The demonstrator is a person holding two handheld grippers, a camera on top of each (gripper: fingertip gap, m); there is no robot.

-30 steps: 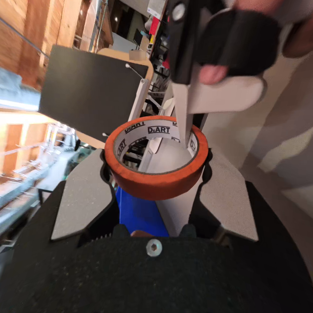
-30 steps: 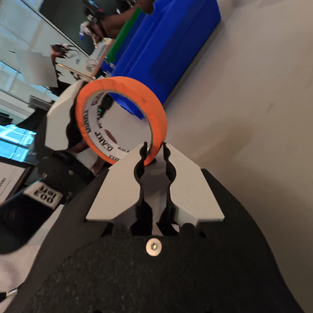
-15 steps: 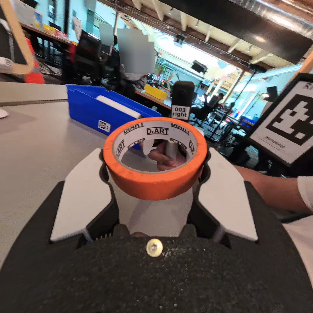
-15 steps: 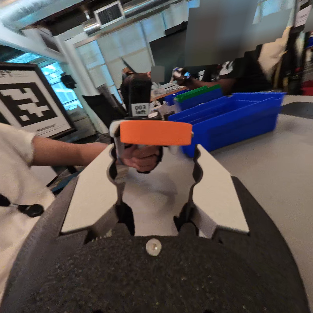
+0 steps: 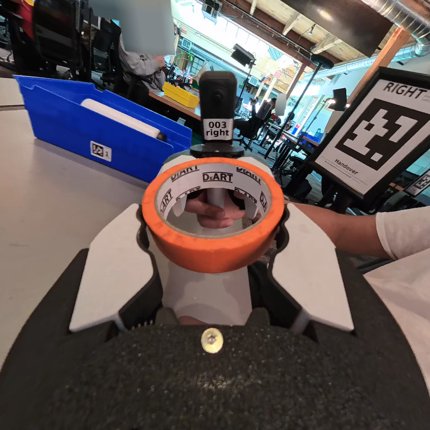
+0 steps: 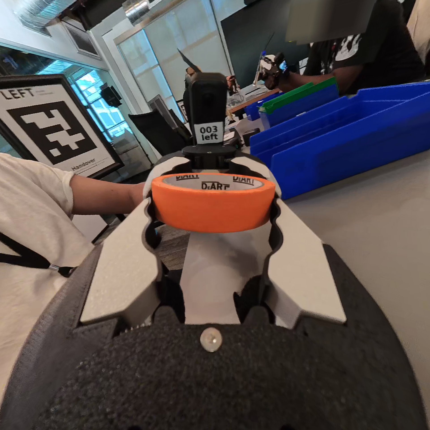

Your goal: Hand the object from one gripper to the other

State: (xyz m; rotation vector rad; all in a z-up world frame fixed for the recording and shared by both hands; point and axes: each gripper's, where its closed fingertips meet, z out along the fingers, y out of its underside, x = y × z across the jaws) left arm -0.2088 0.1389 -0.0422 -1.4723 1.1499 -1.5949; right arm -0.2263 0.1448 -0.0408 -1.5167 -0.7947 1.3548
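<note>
While left gripper (image 5: 213,223) clamps orange tape roll (image 5: 213,232), right gripper (image 6: 213,209) jaws flank it, grip unclear.

My left black-and-grey two-finger gripper (image 5: 213,218) fills the lower half of its own view, level and pointing forward, its grey fingers (image 5: 116,263) spread and pressing either side of the orange tape roll (image 5: 213,253). My right gripper (image 6: 212,206), of the same make, faces it head on; its fingers (image 6: 125,251) flank the same roll near their tips, though I cannot tell whether they grip. My right hand (image 5: 210,215) shows through the roll's hole, with the bare forearm (image 5: 330,229) running to the right edge. My left forearm (image 6: 104,195) enters from the left.
</note>
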